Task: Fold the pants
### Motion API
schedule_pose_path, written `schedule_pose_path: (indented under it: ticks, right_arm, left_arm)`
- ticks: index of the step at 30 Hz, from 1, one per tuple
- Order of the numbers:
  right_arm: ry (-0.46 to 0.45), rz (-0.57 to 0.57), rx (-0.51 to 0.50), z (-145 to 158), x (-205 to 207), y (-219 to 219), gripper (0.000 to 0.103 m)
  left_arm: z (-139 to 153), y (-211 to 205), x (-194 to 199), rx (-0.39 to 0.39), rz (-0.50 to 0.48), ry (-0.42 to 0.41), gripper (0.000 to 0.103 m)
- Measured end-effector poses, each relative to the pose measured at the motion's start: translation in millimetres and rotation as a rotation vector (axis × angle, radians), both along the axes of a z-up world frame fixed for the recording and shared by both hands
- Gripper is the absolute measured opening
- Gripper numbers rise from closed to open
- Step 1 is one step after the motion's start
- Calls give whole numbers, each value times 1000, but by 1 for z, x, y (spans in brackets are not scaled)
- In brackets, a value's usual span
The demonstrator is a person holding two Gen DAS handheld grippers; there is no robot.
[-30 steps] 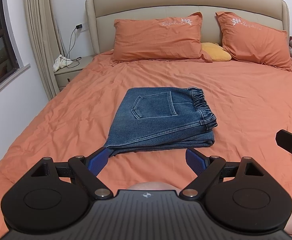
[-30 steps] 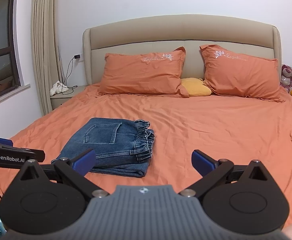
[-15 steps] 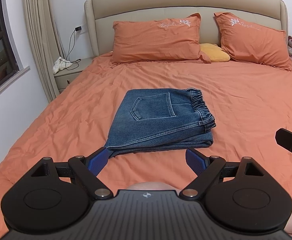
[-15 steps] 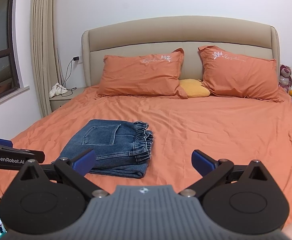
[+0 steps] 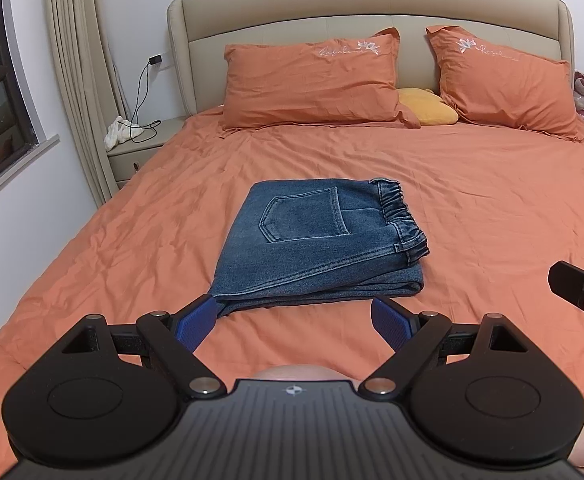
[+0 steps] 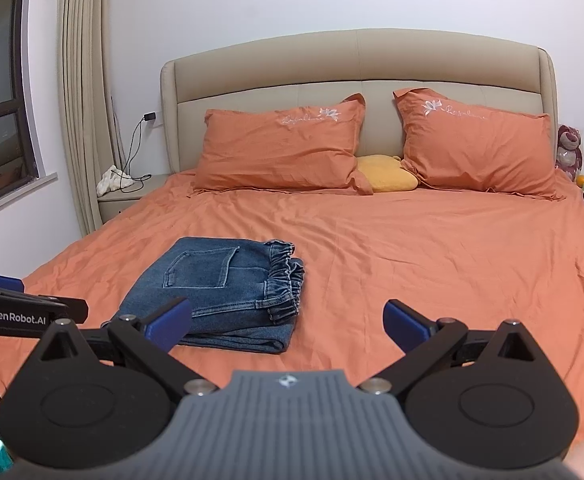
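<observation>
The blue denim pants (image 5: 316, 244) lie folded into a compact stack on the orange bed sheet (image 5: 492, 208), back pocket up, elastic waistband to the right. They also show in the right wrist view (image 6: 220, 288). My left gripper (image 5: 294, 322) is open and empty, just short of the stack's near edge. My right gripper (image 6: 288, 320) is open and empty, to the right of the stack and back from it. The left gripper's side (image 6: 20, 312) shows at the left of the right wrist view.
Two orange pillows (image 5: 312, 80) (image 5: 504, 80) and a yellow cushion (image 5: 426, 112) lean on the beige headboard (image 5: 372, 4). A bedside table (image 5: 140, 148) with a white cloth and charger cable stands left, by the curtain (image 5: 76, 80). Small items sit at far right (image 6: 572, 152).
Both grippers have tilted up and drawn back slightly, so the bed sits lower in view. The pants have not moved. Both grippers stay open.
</observation>
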State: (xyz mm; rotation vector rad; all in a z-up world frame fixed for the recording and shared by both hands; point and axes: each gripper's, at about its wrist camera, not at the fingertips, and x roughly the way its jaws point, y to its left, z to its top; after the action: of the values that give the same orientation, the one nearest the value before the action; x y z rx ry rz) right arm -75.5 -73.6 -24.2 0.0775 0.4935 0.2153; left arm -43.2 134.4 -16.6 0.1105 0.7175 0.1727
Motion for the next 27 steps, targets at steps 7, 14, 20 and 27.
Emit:
schedule_pose_path:
  ticks: [7, 14, 20, 27]
  right_arm:
    - [2, -1, -3, -1, 1, 1, 98]
    - [1, -4, -3, 0, 1, 0, 98]
    - [8, -9, -2, 1, 2, -1, 98]
    - [25, -14, 6, 1, 4, -4, 98]
  left_arm:
    - [2, -1, 0, -1, 0, -8, 102]
    - [4, -2, 1, 7, -11, -20, 102]
    - [4, -3, 1, 8, -13, -22, 102]
    - [6, -8, -1, 14, -20, -31, 102]
